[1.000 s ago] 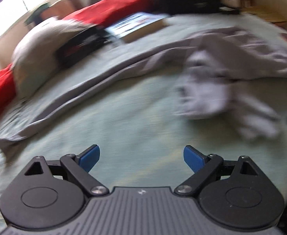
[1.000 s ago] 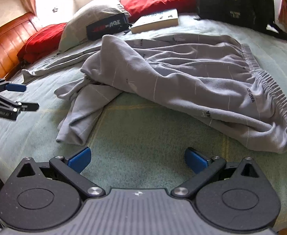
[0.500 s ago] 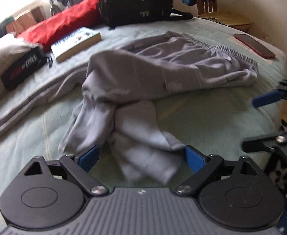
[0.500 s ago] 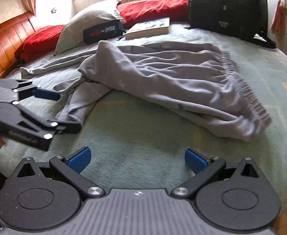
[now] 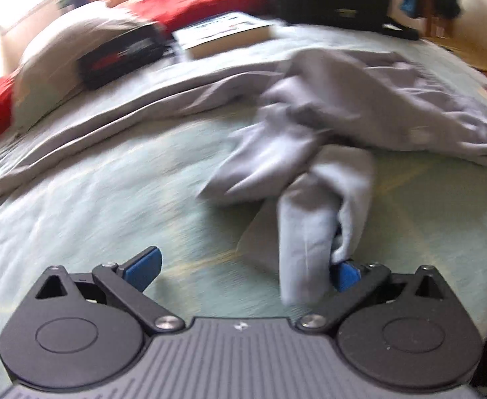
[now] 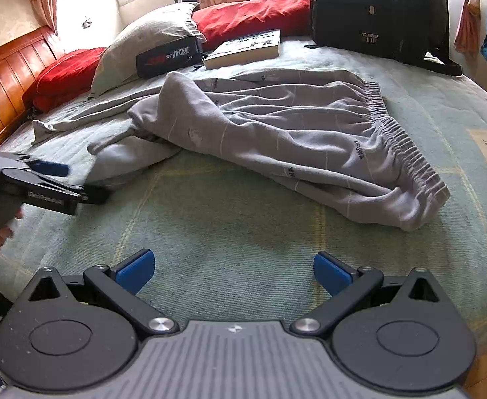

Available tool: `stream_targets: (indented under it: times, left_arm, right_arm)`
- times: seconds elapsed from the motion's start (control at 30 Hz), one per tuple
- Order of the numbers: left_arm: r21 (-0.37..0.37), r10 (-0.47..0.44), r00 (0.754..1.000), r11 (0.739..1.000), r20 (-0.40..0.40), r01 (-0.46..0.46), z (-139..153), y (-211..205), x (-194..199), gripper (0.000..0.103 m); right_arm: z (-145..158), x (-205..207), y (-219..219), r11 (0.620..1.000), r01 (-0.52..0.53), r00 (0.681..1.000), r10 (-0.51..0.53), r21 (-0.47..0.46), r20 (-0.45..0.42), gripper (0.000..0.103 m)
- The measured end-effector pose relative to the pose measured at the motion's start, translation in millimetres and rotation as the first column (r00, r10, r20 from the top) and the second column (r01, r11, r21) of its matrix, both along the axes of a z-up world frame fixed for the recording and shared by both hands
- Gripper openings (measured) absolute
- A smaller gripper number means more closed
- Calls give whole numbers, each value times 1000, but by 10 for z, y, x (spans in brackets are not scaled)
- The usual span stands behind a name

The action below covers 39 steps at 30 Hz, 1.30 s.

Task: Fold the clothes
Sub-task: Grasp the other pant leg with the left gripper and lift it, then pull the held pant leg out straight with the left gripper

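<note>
Grey sweatpants (image 6: 293, 133) lie crumpled on the green bed cover, waistband (image 6: 406, 153) to the right, one leg bunched at the left. In the left wrist view the pants (image 5: 343, 106) spread ahead and a leg end (image 5: 309, 232) lies between the open fingers, against the right blue pad (image 5: 346, 274). My left gripper (image 5: 243, 269) is open; it also shows in the right wrist view (image 6: 77, 183) at the leg end. My right gripper (image 6: 233, 272) is open and empty, above the bed cover in front of the pants.
At the bed's head lie red pillows (image 6: 253, 16), a grey pillow (image 6: 143, 43), a black pouch (image 6: 168, 58) and a book (image 6: 246, 50). A black bag (image 6: 376, 10) stands at the back right. A wooden headboard (image 6: 7, 66) is at the left. A thin grey cloth strip (image 5: 110, 126) runs leftward.
My left gripper has swung left and closed in on the leg end, which now lies against its right pad. The right gripper has shifted only slightly.
</note>
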State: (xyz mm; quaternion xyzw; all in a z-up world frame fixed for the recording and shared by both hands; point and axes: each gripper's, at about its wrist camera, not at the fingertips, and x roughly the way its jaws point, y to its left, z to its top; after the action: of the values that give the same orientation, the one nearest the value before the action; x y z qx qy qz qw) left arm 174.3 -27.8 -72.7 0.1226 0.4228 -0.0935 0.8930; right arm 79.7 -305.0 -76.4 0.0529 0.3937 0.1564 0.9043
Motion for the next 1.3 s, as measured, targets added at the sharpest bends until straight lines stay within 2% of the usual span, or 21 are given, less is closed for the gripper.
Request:
stream_targets:
  times: [0.1,0.23,0.33,0.53,0.63,0.7,0.73,0.8,0.87,0.97,1.1,1.3]
  left_arm:
    - [4,-7,1000,1000,3,7,15,73,-127,101]
    - [88,-112,992,990,56,107,4,-123,-346,101]
    - [110,-178,979,980,101,167,3,-275,-404,101]
    - [-28,-186,979,982,80,189,-53,-326,-249,95]
    - [-93,-189,979,976,74,195,-71,-291,-168,86]
    - [-117,-186,979,974,83,195,-61,-254,-118,65]
    - [-122,-179,980,974,83,188,-53,-239,-94,58]
    - [-127,-153,985,979,79,162,-31,-199,-44,32]
    - [-137,-137,988,980,77,147,8,-138,-42,23]
    - [-118,-140,986,981,93,151,75,-46,-148,20]
    - [-76,-99,989,991,113,108,189,175,-329,17]
    - [-3,32,988,999,148,-32,333,683,-566,17]
  right_arm:
    - [-14,8,18,1000,-1,1000,1,-2,-5,103]
    - [-32,17,62,1000,-4,1000,4,-15,-9,103]
    - [-38,11,103,999,-11,1000,11,-35,-9,103]
    - [-44,4,131,998,-19,1000,18,-54,-11,103]
    - [-40,14,129,998,-20,1000,19,-51,-14,103]
    - [-33,12,131,999,-20,1000,19,-50,-14,103]
    - [-30,10,132,999,-20,1000,19,-49,-14,103]
    - [-24,8,134,999,-20,1000,19,-47,-13,103]
    - [-15,1,134,999,-20,1000,19,-47,-12,103]
    - [12,-19,137,999,-20,1000,19,-44,-10,103]
    - [75,-56,149,999,-23,1000,24,-38,2,103]
    - [167,-88,210,999,-38,999,38,-39,21,103]
